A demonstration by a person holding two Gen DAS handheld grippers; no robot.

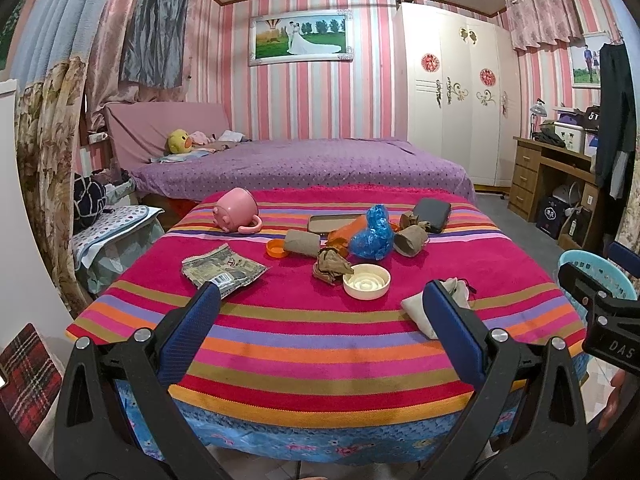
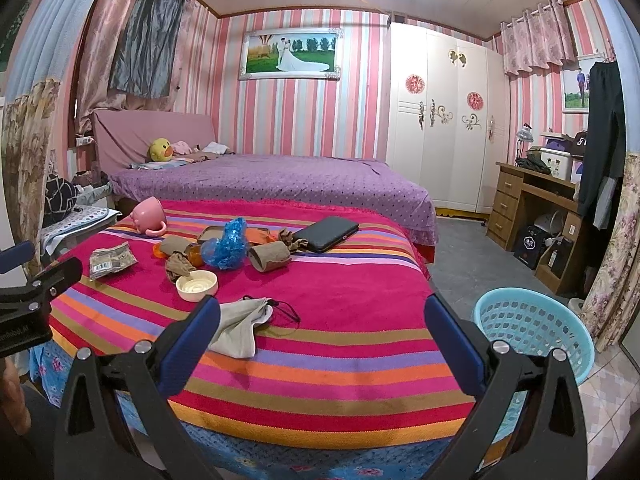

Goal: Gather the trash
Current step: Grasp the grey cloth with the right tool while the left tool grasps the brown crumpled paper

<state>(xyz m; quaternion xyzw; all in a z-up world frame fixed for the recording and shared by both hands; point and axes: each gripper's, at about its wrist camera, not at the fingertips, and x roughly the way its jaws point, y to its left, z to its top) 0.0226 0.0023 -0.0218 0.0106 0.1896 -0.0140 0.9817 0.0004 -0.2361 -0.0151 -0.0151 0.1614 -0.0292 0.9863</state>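
Hovering at the worktop's (image 1: 320, 320) near edge, left gripper (image 1: 320, 312) and right gripper (image 2: 322, 316) are both gaping wide, empty, lining up on scattered trash, blue basket (image 2: 534, 332) waiting beside.

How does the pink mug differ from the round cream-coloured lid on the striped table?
The pink mug lies tipped on its side at the table's far left, while the round cream-coloured lid sits flat, hollow side up, nearer the middle. The mug is taller and has a looped handle; the lid is shallow, with ridged rings inside. The mug stands apart from the litter; the lid sits right beside a crumpled brown scrap. Both rest on the striped cloth.
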